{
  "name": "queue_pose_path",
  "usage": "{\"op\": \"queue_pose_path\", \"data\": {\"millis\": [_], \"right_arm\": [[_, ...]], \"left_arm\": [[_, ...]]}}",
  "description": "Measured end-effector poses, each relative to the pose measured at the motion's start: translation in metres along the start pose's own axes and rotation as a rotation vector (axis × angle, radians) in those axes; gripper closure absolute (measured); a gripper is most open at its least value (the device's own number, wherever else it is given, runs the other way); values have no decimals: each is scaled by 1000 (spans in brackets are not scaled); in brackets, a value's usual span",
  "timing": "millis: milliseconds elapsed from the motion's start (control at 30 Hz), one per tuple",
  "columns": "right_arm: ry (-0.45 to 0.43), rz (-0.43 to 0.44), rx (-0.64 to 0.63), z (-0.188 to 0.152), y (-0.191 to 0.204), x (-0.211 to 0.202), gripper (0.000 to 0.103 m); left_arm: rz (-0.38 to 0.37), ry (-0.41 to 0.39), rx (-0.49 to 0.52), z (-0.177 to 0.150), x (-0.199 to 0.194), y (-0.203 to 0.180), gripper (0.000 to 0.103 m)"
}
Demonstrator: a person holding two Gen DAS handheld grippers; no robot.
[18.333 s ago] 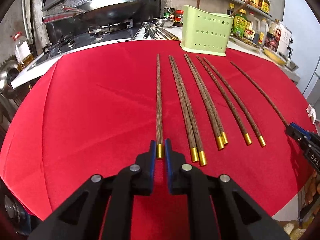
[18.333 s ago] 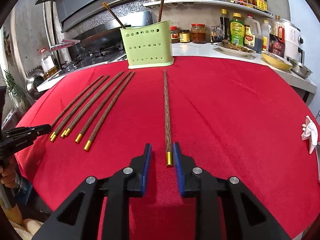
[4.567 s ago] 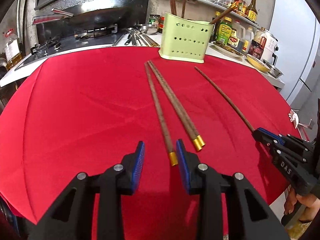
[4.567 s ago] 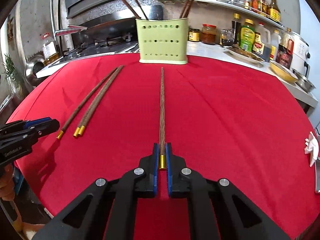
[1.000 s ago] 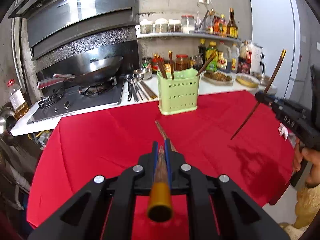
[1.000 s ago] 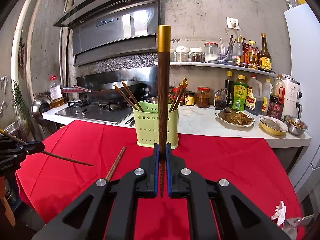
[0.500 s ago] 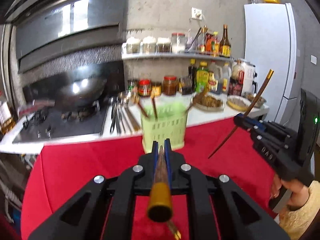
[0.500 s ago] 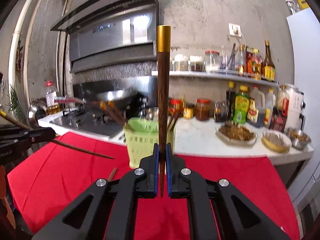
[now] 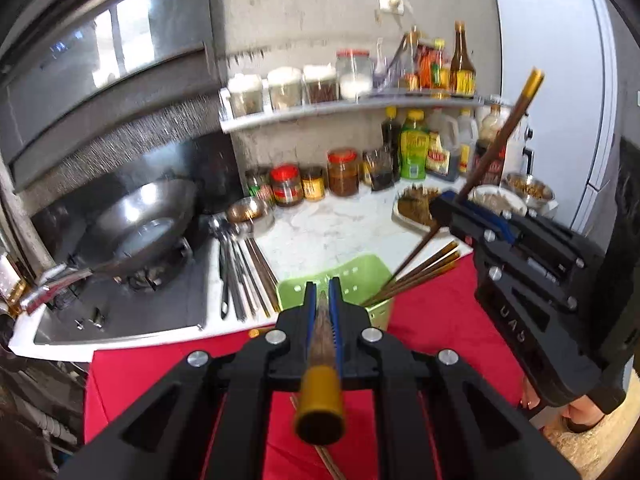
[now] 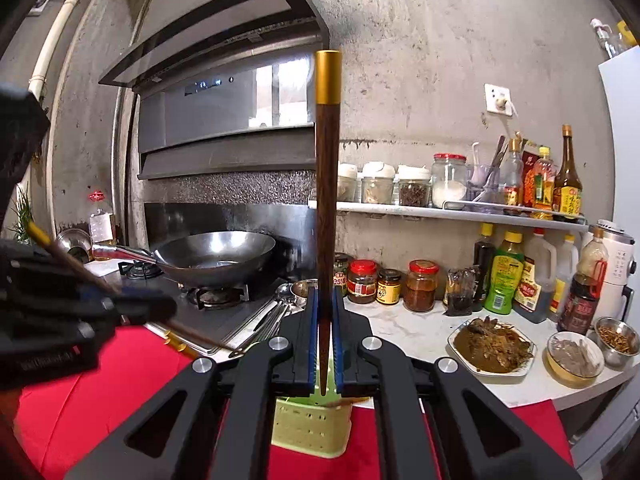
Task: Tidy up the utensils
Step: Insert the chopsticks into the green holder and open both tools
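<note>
the left wrist view looks down into the green holder [image 9: 344,276], showing its open top with several chopsticks [image 9: 416,276] leaning out toward the right rim; the right wrist view sees only the holder's perforated front wall [image 10: 310,428] below the gripper and none of its inside. the right wrist view alone shows the whole wok [image 10: 216,256] on the stove and the range hood [image 10: 224,80] above it.

the left gripper [image 9: 323,300] is clamped on a chopstick [image 9: 320,392], whose gold cap points back at the camera while its thin end runs forward and down between the jaws toward the holder, so its long axis lies nearly along the gripper. in the right wrist view the same gripper [image 10: 132,308] sits blurred at the left, its chopstick slanting from upper left down to the right, tip near the holder.

the right gripper [image 10: 323,336] is closed on a second chopstick [image 10: 327,200] that stands upright, gold cap at the top, thin tip at the bottom, just above the holder. from the left wrist view this gripper [image 9: 452,204] appears at the right, its chopstick tilted, cap up and to the right, tip reaching down toward the holder's right side.

the holder stands on the red cloth [image 9: 432,320] at the edge of the worktop [image 9: 320,240].
</note>
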State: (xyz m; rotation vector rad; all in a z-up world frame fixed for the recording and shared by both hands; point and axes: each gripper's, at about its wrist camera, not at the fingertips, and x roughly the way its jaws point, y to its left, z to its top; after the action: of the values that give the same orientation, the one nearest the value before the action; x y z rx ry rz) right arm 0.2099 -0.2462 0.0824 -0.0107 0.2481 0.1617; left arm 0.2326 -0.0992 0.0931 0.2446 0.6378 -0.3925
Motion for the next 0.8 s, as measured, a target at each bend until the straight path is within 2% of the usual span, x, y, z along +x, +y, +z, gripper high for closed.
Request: {"op": "queue_pose_path", "data": {"millis": [133,300,400,433,467,500,533,667,800], "right_arm": [[36,7,-1,-8,-5,21,96],[87,14,-8,-17,-5,42,96],[101,10,-2,-22,-6,48,92],[98,6,2,-22,-7,48,88],[94,0,9,-22,-8,46,78],[92,-4,15,-21,-9,45,71],[87,-8,18,-21,-10,42,69],[64,-32,12,-17,-11,20,69],[47,-52,1,-15,-11,-15,69]], "left_arm": [[-25,84,8,-3,33,4,96],[-37,148,8,0,61,4,96],[-30,129,13,2,63,3,96],[-45,122,5,3,63,4,90],[-44,110,2,3,60,4,80],[-36,87,0,4,56,4,74],[-33,70,1,4,51,4,67],[-31,4,-27,5,24,7,67],[1,-58,-65,-3,-11,15,66]]}}
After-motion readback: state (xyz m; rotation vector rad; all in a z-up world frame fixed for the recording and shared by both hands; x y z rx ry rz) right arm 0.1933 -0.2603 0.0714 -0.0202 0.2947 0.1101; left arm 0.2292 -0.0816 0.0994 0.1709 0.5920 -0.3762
